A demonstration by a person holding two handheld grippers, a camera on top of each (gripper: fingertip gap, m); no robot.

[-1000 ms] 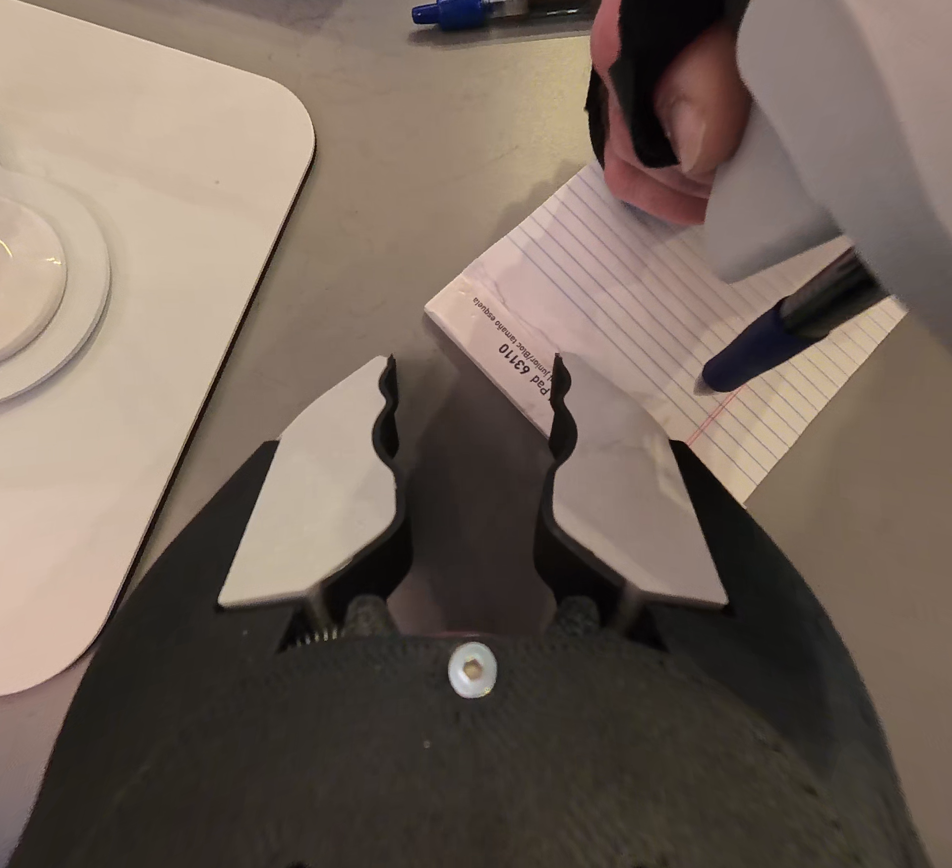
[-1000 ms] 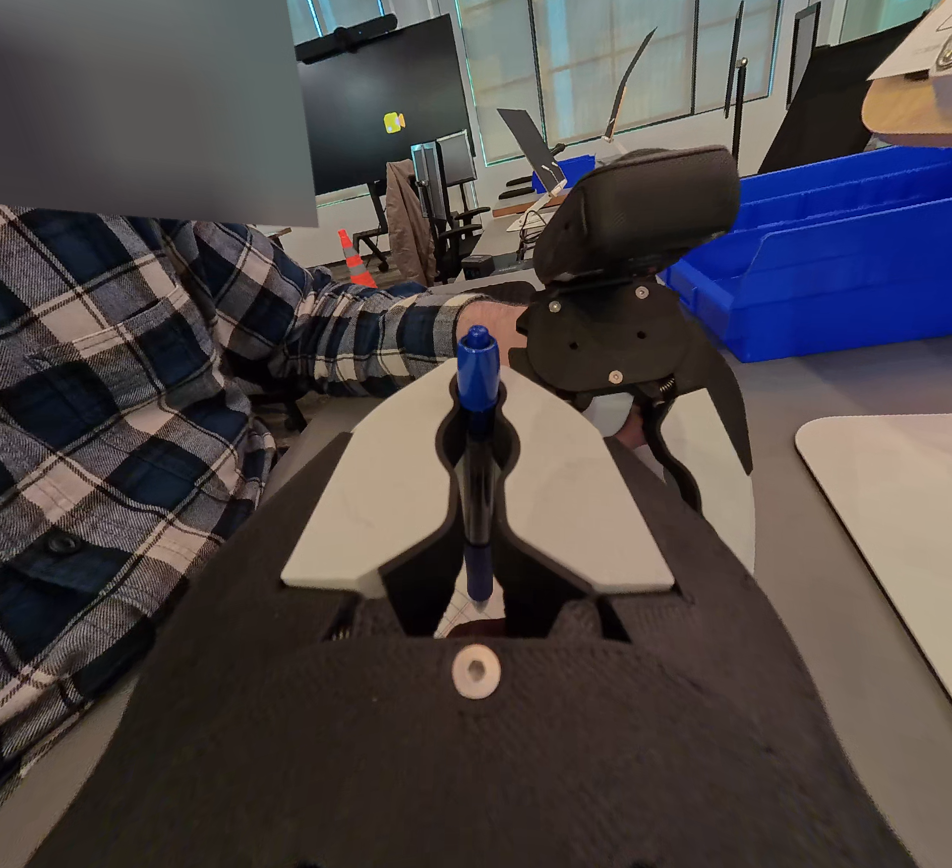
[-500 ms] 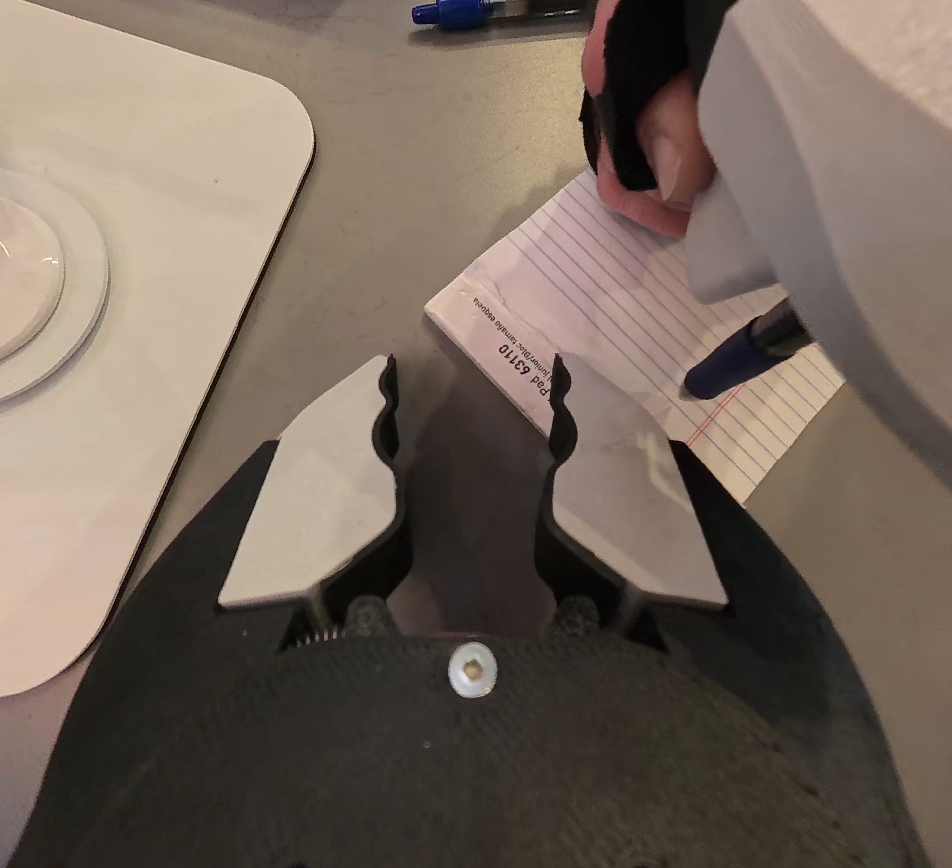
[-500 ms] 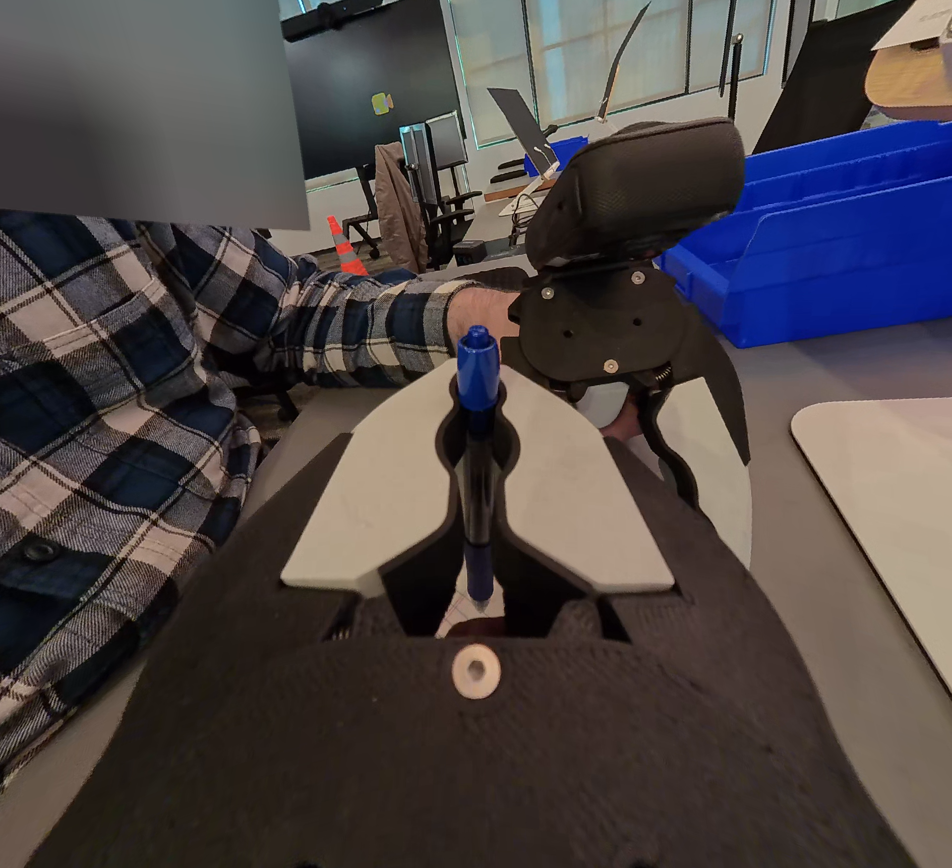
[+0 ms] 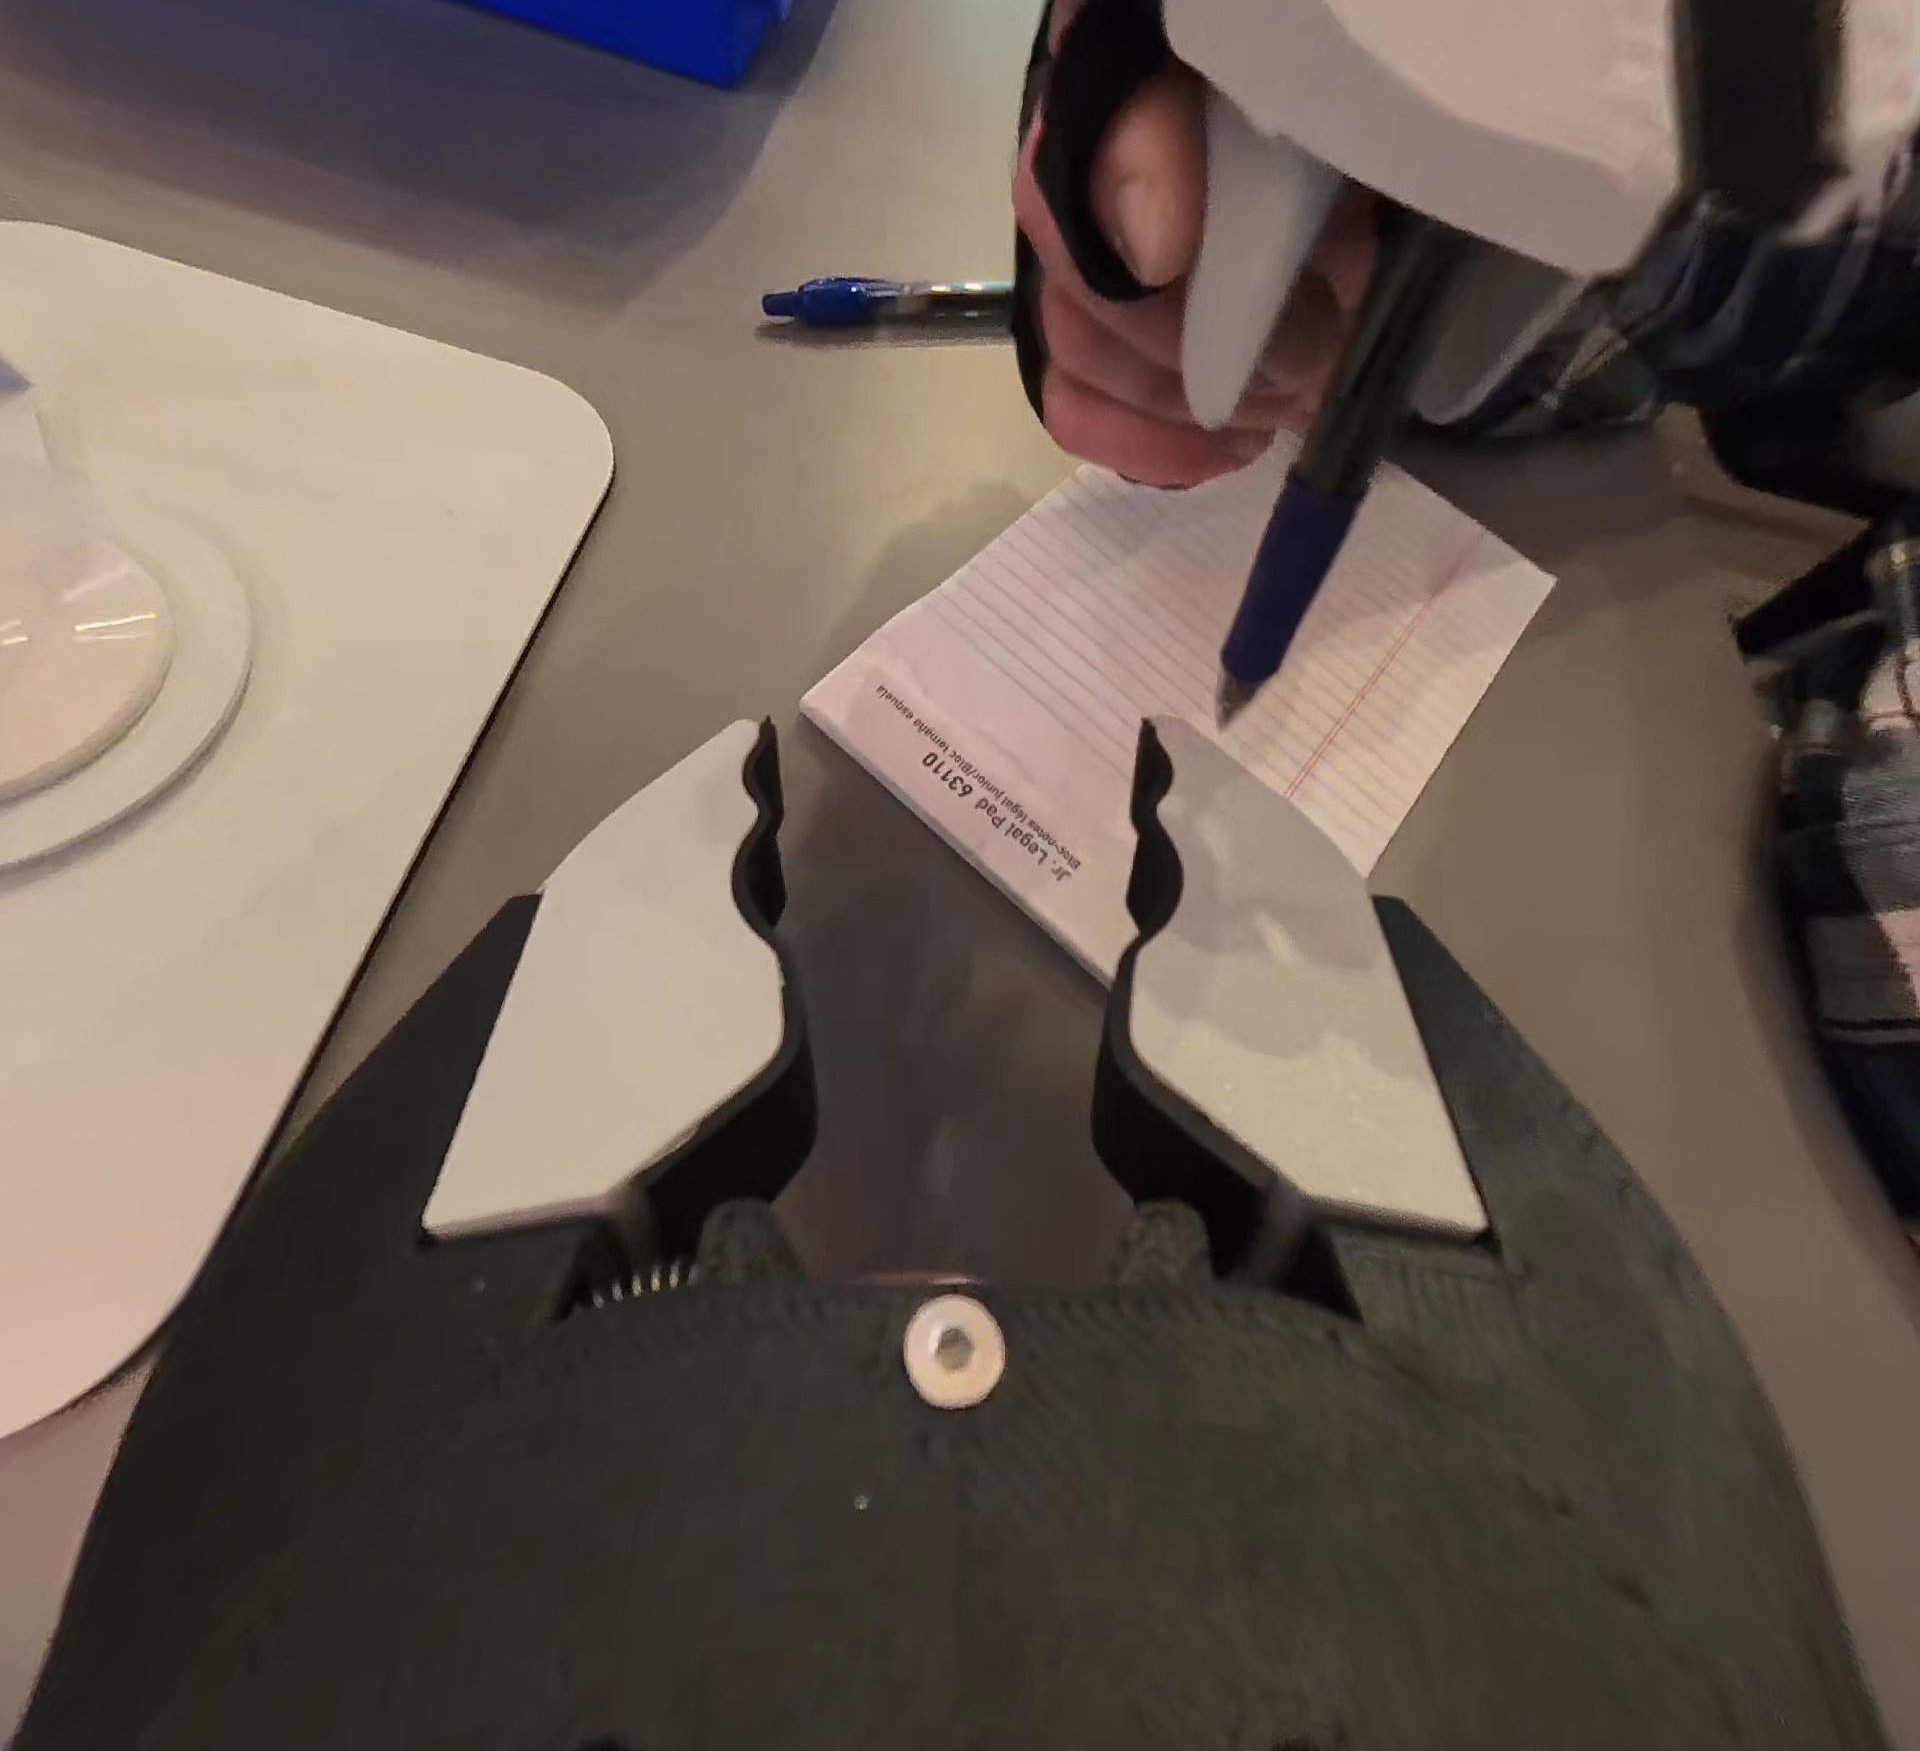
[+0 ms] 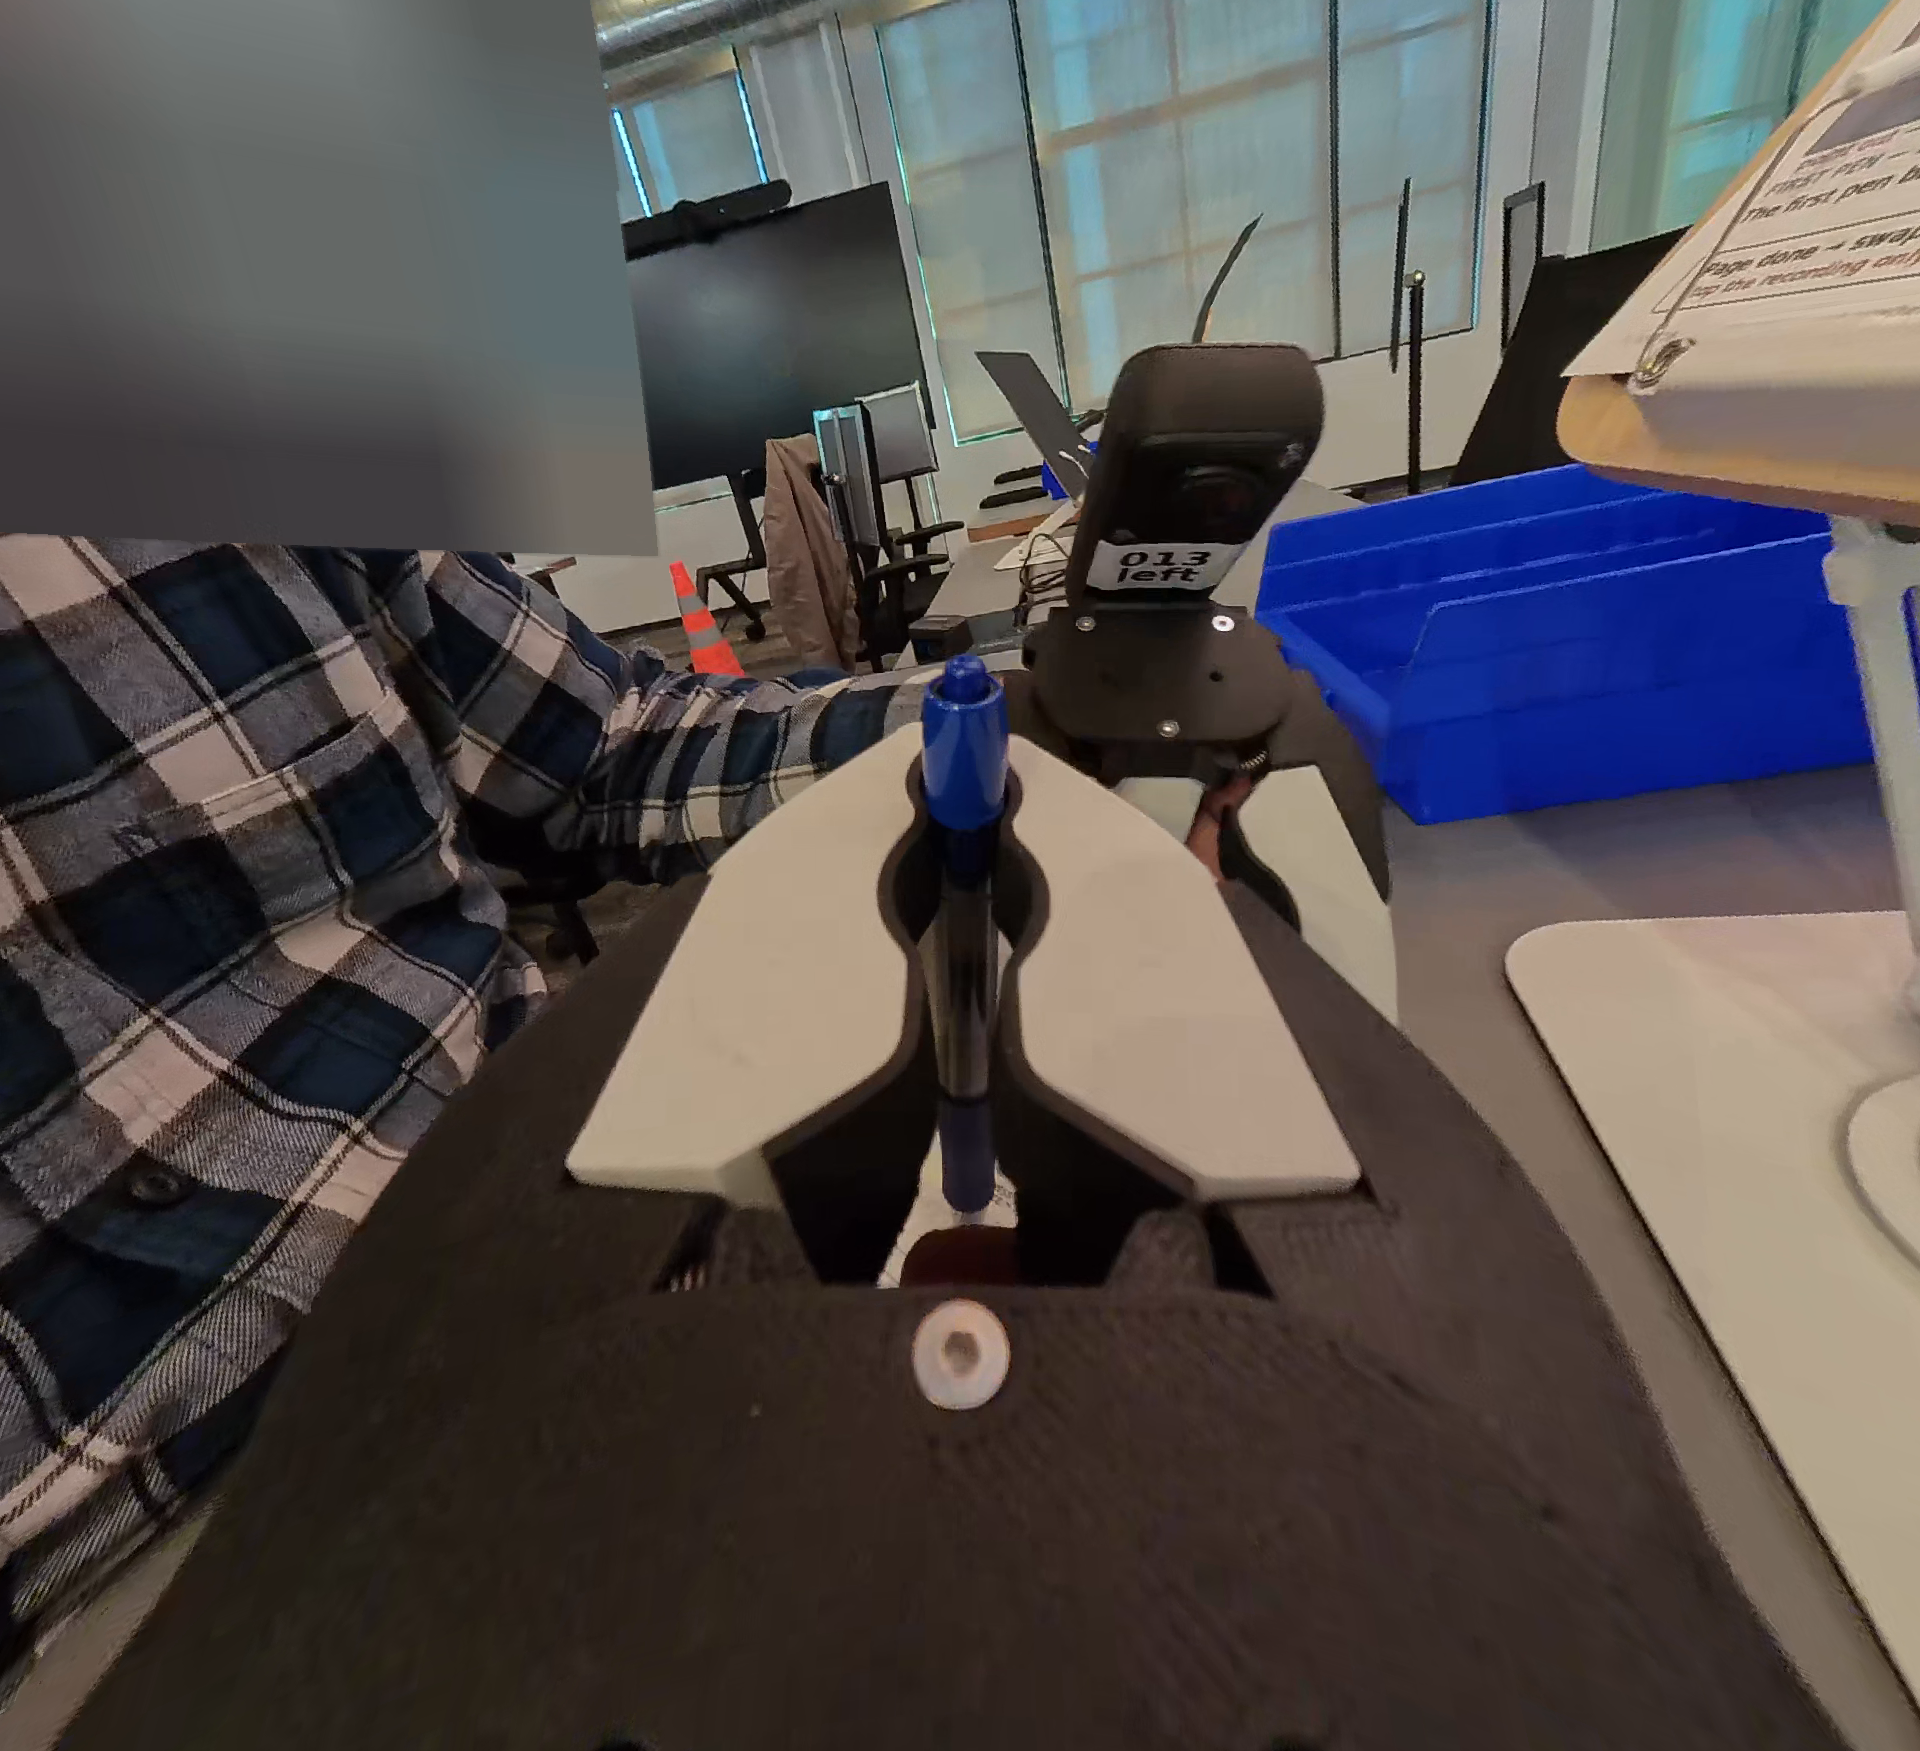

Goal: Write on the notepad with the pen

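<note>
Left hand-held gripper: wide open, bare, beside notepad.
Right hand-held gripper: clamped on pen.

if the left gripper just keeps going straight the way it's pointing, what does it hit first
Most likely the notepad: its near corner lies just ahead of the open left gripper, whose right fingertip already overlaps its bound edge. If it is raised rather than skimming the table, depth unclear, it might pass over.

The left gripper hung low with its jaws wide apart, nothing between them. The right gripper was clamped on a pen, its fingers pressing both sides.
</note>
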